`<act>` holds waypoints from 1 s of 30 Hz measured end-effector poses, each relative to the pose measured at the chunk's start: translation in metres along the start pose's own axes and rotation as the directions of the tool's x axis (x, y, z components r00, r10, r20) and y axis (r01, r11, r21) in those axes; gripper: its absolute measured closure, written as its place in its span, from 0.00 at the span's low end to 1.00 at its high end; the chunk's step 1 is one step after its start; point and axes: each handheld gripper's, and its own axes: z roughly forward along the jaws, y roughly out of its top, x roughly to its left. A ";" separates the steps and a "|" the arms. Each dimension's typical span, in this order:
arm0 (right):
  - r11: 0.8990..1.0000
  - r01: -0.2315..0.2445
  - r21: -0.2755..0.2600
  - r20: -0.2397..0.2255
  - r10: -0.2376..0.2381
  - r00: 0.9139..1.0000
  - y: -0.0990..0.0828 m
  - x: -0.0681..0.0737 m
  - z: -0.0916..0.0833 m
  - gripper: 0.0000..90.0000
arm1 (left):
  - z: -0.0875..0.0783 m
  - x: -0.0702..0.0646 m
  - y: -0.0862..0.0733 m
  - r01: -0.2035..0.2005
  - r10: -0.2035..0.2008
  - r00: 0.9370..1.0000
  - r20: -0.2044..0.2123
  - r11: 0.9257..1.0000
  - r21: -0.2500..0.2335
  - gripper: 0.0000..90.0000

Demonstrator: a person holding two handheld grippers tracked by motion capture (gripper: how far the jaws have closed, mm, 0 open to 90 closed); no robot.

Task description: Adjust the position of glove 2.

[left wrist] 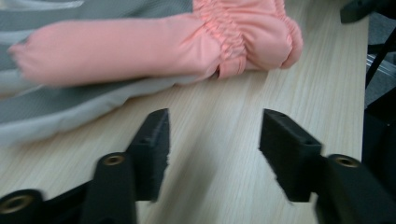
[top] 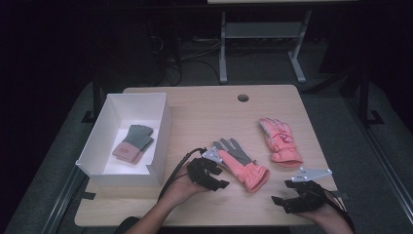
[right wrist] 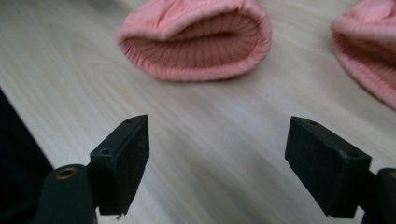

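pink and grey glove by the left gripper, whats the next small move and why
Probably ease the left gripper forward and close on the pink and grey glove: its jaws stand open just short of it, over bare table, and small gloves already lie in the white box.

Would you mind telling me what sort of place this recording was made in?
Probably a lab or workshop recording bay: a small wooden table on grey carpet, dark surroundings with loose cables on the floor, and a metal bench frame behind.

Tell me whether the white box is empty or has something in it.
Not empty. The white box holds a small pink and grey knit pair of gloves lying flat on its floor; its top is open, with no lid on it.
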 end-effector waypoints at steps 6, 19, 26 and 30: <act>1.000 -0.012 -0.018 0.008 0.013 1.000 0.016 -0.006 0.002 0.29 | -0.014 0.001 -0.018 0.033 -0.035 0.999 -0.038 0.998 -0.047 0.31; 0.997 -0.043 -0.070 0.043 0.046 0.998 0.061 -0.031 -0.001 0.40 | -0.018 0.000 -0.040 0.036 -0.039 0.995 -0.095 0.999 -0.036 0.17; 0.991 -0.089 -0.098 0.078 0.097 0.992 0.084 -0.056 0.005 0.49 | -0.021 0.001 -0.046 0.048 -0.054 0.993 -0.109 0.997 -0.054 0.17; 0.985 -0.124 -0.117 0.119 0.137 0.983 0.092 -0.074 0.007 0.53 | -0.023 0.003 -0.050 0.065 -0.071 0.991 -0.114 0.996 -0.059 0.17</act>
